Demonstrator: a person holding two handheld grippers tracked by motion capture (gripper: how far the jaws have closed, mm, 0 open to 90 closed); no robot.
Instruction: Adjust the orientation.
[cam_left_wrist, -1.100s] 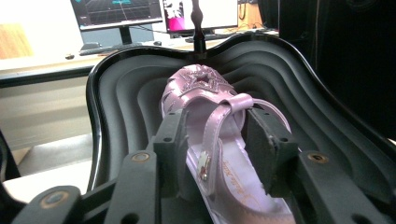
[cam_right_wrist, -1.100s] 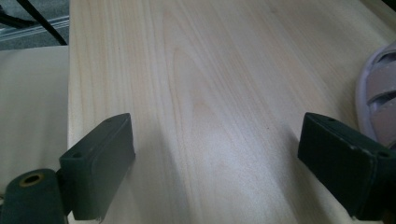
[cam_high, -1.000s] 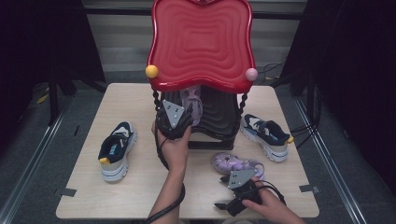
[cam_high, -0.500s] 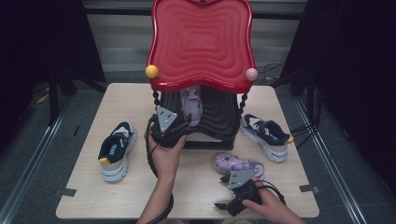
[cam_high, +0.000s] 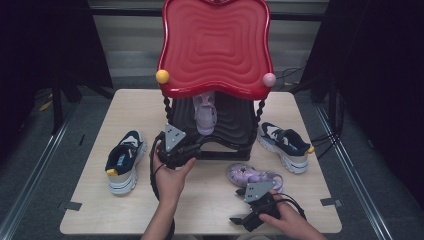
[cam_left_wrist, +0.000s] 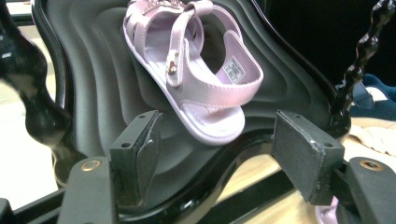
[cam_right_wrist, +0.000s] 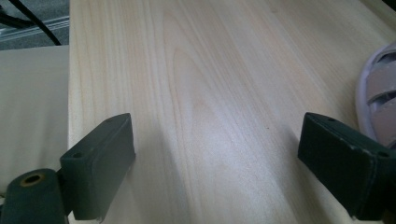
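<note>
- Left tool (cam_high: 192, 147) has just been opening, backing toward six o'clock, nothing between its jaws.
- Lilac sandal (cam_left_wrist: 196, 65) now rests released on the black shelf (cam_left_wrist: 93, 84).
- Right tool (cam_right_wrist: 215, 163) gapes wide, empty over the desk (cam_right_wrist: 210, 70).

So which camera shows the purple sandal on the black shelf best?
The left gripper view: the purple sandal is close, with strap, sole and label clear. In the high view it is small, half tucked under the red top. The right gripper view looks at the table.

A shelf stand (cam_high: 215, 100) stood at the back of the table (cam_high: 100, 210). One sandal (cam_high: 205, 112) lay inside the shelf stand. Another sandal (cam_high: 252, 176) lay in front of it. One sneaker (cam_high: 125, 160) sat left of it, one sneaker (cam_high: 284, 145) right.
</note>
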